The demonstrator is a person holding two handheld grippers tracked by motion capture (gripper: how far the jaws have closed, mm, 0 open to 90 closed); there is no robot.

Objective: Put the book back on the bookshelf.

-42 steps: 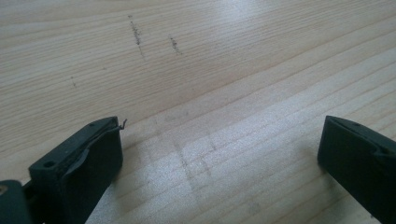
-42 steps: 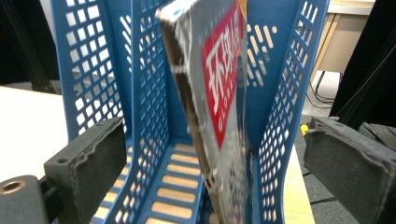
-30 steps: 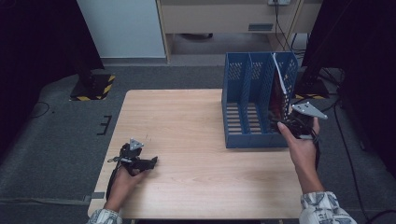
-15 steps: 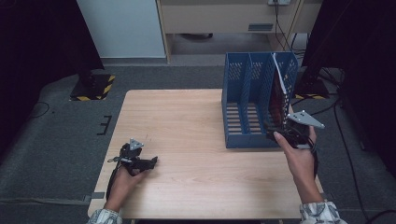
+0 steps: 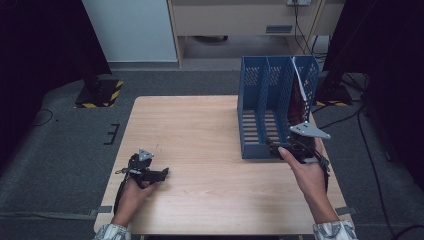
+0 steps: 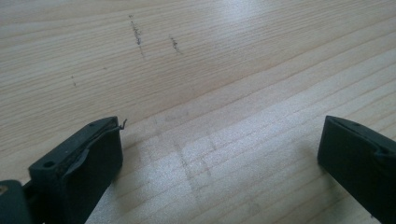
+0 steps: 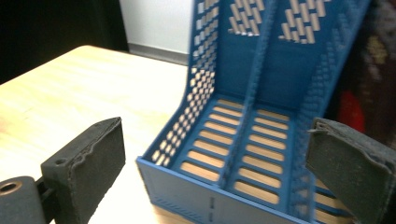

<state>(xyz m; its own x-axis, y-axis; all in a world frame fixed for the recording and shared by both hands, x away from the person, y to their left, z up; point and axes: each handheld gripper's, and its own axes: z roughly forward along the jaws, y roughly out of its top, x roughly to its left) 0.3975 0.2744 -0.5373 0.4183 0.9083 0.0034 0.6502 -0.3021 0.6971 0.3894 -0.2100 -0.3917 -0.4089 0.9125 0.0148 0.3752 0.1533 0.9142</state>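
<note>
Even overhead light falls on the table (image 5: 200,125), while the room around it sinks into near black. Shadows under the hands are soft and short. In the left gripper view, a pale glare spreads across the wood ahead of the jaws. The right gripper view is soft; the rack (image 7: 261,116) beyond its jaws blurs slightly.

Seen from above, the person's left hand (image 5: 134,186) rests low at the near left, gripping the left gripper (image 5: 162,173), which points to the right with its grey three-cornered plate (image 5: 145,154) on top. In the left gripper view its two black jaws stand wide apart with nothing between them. The right hand (image 5: 305,170) reaches forward at the near right, holding the right gripper (image 5: 272,146) under a grey plate (image 5: 309,131); in the right gripper view its jaws also gape wide, empty.
</note>
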